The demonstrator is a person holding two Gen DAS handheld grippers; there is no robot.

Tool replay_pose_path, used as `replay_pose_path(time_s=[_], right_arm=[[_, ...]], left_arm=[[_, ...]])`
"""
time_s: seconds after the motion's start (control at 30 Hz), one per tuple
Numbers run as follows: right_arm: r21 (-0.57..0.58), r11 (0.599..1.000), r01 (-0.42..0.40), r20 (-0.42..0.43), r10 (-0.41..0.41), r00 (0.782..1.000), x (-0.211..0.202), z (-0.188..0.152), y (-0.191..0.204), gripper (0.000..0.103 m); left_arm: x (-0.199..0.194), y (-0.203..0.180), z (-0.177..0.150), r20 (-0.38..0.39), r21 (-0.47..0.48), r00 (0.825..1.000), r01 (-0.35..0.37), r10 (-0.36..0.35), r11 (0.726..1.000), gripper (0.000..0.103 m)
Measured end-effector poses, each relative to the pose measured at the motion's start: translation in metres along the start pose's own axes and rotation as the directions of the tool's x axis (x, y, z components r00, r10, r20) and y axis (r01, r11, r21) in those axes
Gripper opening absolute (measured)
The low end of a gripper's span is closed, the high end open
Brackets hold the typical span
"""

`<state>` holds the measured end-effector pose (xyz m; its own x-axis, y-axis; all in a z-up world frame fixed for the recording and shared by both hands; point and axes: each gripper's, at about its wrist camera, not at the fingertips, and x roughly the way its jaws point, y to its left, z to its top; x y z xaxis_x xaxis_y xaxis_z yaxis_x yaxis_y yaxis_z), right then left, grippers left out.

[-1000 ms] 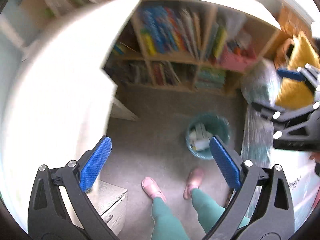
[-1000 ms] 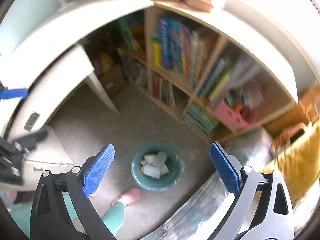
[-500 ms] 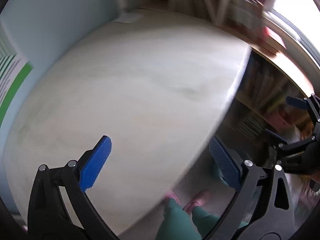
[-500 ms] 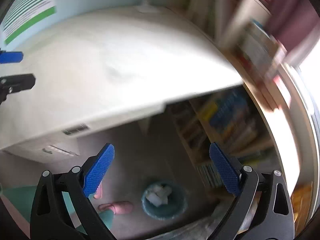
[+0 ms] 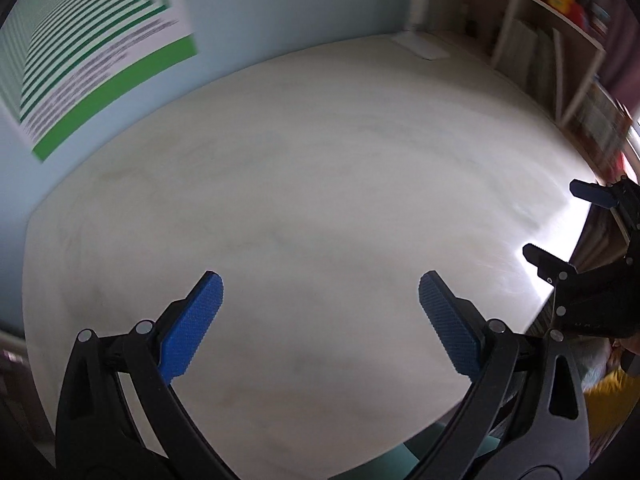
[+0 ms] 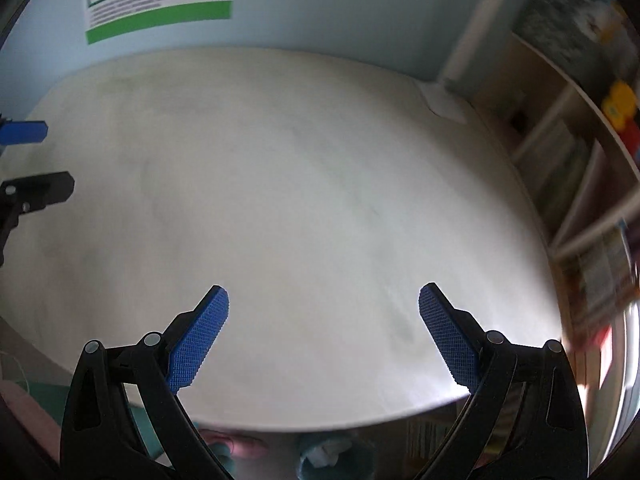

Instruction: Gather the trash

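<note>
Your left tongs (image 5: 320,312) and right tongs (image 6: 323,330) gape, released, over the pale round desk (image 6: 304,184); the teal wastebasket (image 6: 334,456) sits below its near edge, nearer your right.

Both wrist views angled down over the white tabletop (image 5: 320,168), side by side, sharing the poster (image 6: 160,4) wall

Bright light is coming in from the right, making a shiny glare on the counter (image 5: 560,216). The shelves (image 6: 580,184) are looking blurry, and edges are bending.
</note>
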<state>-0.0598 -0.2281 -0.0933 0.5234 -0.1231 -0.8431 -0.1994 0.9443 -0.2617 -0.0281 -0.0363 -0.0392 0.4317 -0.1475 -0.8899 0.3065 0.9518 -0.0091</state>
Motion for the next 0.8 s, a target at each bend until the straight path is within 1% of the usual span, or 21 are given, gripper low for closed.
replay_pose_path(time_s=[0.13,0.2,0.37,0.5,0.6,0.63,0.7,0.8], right_arm=[[-0.051,0.998,-0.022,0.013,0.023,1.0,0.008,0.026,0.022,0.095],[-0.077,0.996,-0.032,0.009,0.033,0.999,0.013,0.038,0.033,0.095],[-0.146,0.987,-0.062,0.015,0.065,0.998,0.019,0.059,0.054,0.095],[-0.194,0.976,-0.104,0.015,0.108,0.994,0.025,0.071,0.064,0.095],[-0.211,0.965,-0.155,0.023,0.163,0.986,0.025,0.079,0.069,0.095],[-0.219,0.963,-0.16,0.025,0.169,0.985,0.025,0.082,0.071,0.095],[-0.235,0.956,-0.177,0.032,0.189,0.981,0.024,0.086,0.073,0.095],[-0.248,0.948,-0.201,0.046,0.219,0.975,0.022,0.09,0.073,0.095]], left_arm=[[0.002,0.029,0.002,-0.004,-0.064,1.0,-0.012,0.012,0.998,0.096],[0.002,0.043,0.002,-0.002,-0.094,0.999,-0.034,0.034,0.995,0.096],[-0.001,0.073,-0.003,0.004,-0.191,0.998,-0.06,0.062,0.98,0.096],[-0.005,0.089,-0.01,0.005,-0.289,0.996,-0.086,0.091,0.954,0.096],[-0.013,0.098,-0.017,0.022,-0.374,0.993,-0.099,0.116,0.922,0.096],[-0.017,0.099,-0.022,0.022,-0.397,0.991,-0.11,0.129,0.911,0.096],[-0.022,0.102,-0.024,0.031,-0.434,0.989,-0.115,0.142,0.894,0.096],[-0.029,0.102,-0.026,0.058,-0.466,0.98,-0.142,0.19,0.873,0.096]])
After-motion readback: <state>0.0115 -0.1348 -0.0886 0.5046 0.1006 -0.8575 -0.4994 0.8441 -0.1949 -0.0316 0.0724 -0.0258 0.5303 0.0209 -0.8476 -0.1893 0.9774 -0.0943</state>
